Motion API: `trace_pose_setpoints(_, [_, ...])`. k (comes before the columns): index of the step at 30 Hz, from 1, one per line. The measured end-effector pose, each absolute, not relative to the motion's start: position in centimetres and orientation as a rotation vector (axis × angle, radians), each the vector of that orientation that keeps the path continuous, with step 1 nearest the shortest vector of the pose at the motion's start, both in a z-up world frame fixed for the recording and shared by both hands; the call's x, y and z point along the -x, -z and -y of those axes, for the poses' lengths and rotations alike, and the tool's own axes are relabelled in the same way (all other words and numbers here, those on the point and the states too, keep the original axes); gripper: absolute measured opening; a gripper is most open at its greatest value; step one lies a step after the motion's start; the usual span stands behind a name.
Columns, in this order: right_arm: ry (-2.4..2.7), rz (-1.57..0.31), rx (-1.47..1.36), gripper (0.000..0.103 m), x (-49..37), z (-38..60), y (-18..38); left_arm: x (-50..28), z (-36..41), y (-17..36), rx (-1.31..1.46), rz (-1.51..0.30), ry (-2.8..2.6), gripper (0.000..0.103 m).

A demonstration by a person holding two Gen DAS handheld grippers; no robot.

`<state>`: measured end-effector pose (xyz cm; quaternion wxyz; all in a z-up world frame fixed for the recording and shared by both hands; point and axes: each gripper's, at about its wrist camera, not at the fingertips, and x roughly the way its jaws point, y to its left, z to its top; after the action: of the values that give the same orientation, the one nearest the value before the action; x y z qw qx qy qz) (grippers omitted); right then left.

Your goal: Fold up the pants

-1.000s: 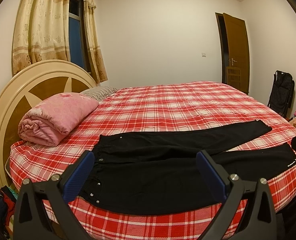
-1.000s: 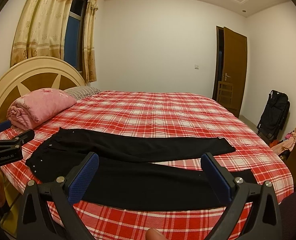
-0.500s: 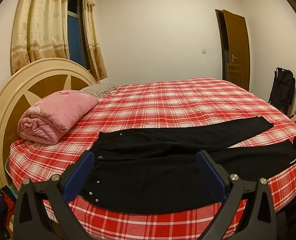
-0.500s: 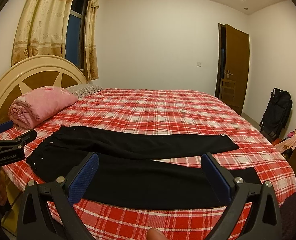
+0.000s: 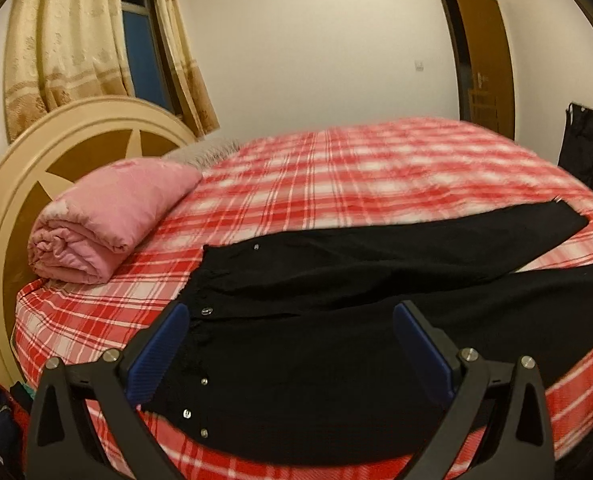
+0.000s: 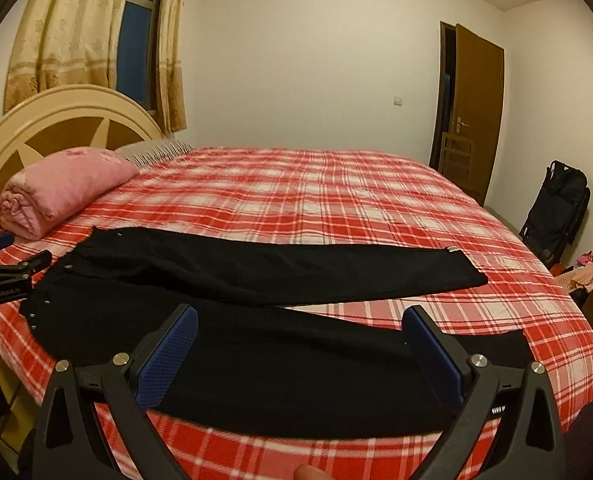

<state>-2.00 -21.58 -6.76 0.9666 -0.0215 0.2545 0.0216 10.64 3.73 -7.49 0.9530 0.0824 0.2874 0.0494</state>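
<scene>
Lying flat along the near edge of the bed (image 6: pixel 336 184), the pants (image 6: pixel 280 360) have the waist at the left and both legs running right, parted in a narrow V. No fold is made yet.

Step in hand, as judged: bring one leg over the other. Grip the near leg at two stations, waist end and cuff end. Take the top layer together with the layer under it, close to the edge, so the fabric does not slip out. Lift both ends level, carry them to the far leg, and match the outer seams before release.

The left gripper (image 5: pixel 290 346) hovers above the waistband, close to the metal studs (image 5: pixel 204 380). Its jaws are spread wide and hold nothing. The right gripper (image 6: pixel 298 350) hovers over the middle of the near leg, short of the cuff (image 6: pixel 504 340). Its jaws are also spread wide and empty. Both point forward and slightly down across the bed.

A rolled pink quilt (image 5: pixel 108 220) lies far left, well apart from the pants.
</scene>
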Motion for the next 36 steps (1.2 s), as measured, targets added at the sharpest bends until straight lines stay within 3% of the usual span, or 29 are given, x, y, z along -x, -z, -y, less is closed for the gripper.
trace_pose_setpoints(12, [-0.015, -0.651, 0.008, 0.101, -8.0, 26.8, 10.2, -21.7, -13.4, 10.5, -0.139, -0.744, -0.163, 0.101])
trace_pose_setpoints(17, [0.012, -0.702, -0.036, 0.089, -11.7, 30.1, 11.2, -27.8, -19.0, 12.5, -0.008, -0.84, -0.154, 0.085])
trace_pose_setpoints(19, [0.024, -0.719, -0.049, 0.088, -13.1, 31.3, 11.4, -29.3, -19.8, 13.2, 0.03, -0.867, -0.118, 0.084])
trace_pose_setpoints(25, [0.068, -0.742, -0.061, 0.088, -16.4, 34.2, 11.6, -35.0, -21.6, 15.5, 0.11, -0.934, -0.072, 0.061])
trace_pose_setpoints(36, [0.177, -0.783, -0.131, 0.088, -21.2, 42.0, 13.0, -38.9, -22.1, 18.3, 0.09, -0.981, -0.034, 0.062])
